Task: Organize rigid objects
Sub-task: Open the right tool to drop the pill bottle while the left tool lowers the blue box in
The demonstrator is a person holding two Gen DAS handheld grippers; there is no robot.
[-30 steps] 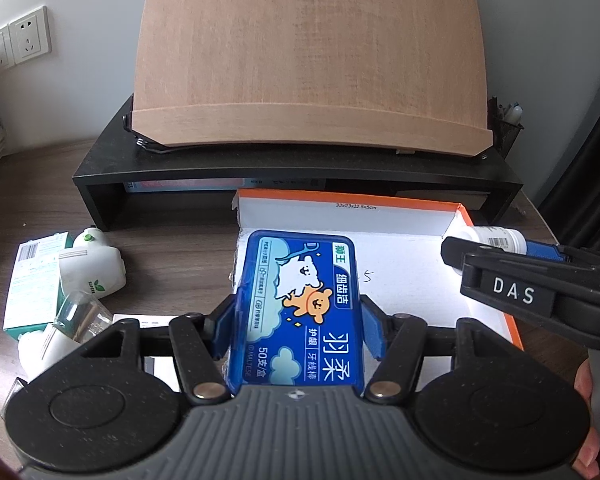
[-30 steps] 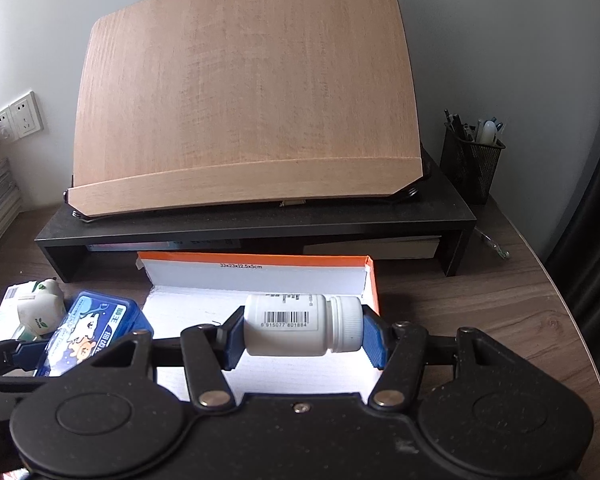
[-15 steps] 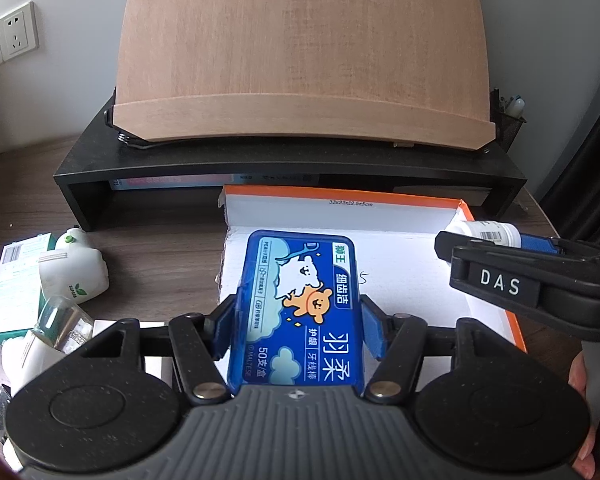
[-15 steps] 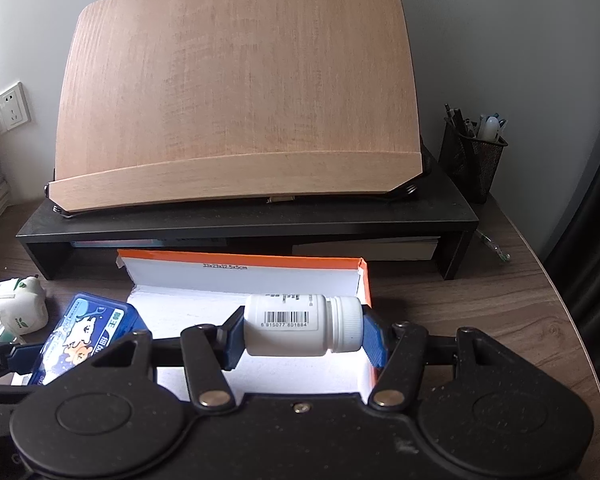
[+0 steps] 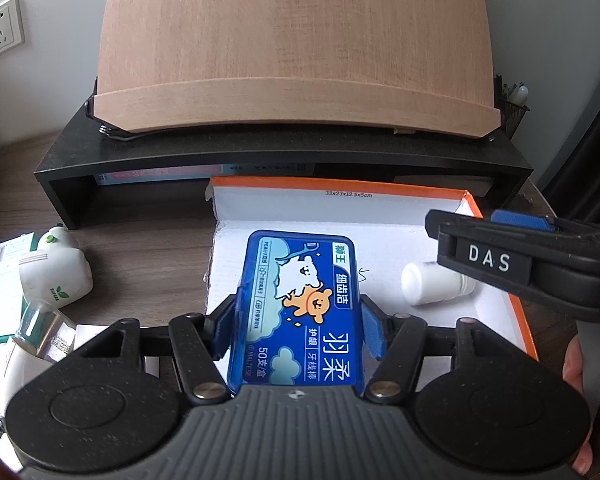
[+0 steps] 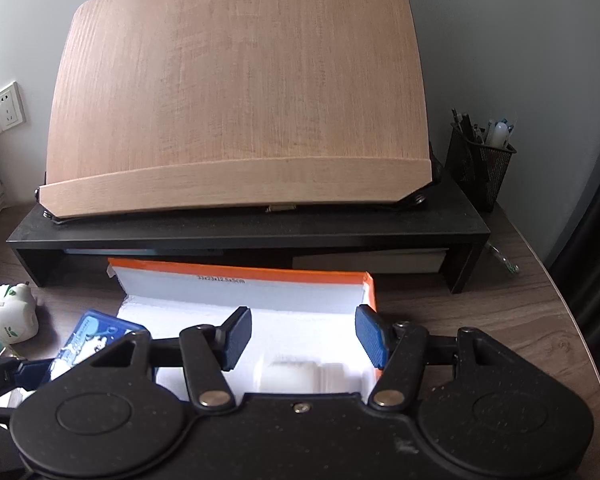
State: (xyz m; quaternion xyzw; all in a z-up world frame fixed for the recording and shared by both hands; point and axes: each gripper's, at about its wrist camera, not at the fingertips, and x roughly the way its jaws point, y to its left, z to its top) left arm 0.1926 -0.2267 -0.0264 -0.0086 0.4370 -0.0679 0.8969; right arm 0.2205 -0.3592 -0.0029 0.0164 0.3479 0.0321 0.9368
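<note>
Wooden board on the black riser hides the wall behind; in the right wrist view the white bottle is half cut off by the gripper body, lying loose in the orange-edged box w/ nothing touching it. Right gripper: jaws have just been opening, pads clear of the bottle below. Left gripper clamps the blue floss box over the box's 9 o'clock side; bottle at its 3 o'clock.

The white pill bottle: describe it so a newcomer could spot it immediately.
Find the black desk shelf under the slanted wooden board; in front of it lies an open orange-edged white box. The white pill bottle lies on its side in that box, right of the blue floss case. It alone is plain white and round.
</note>
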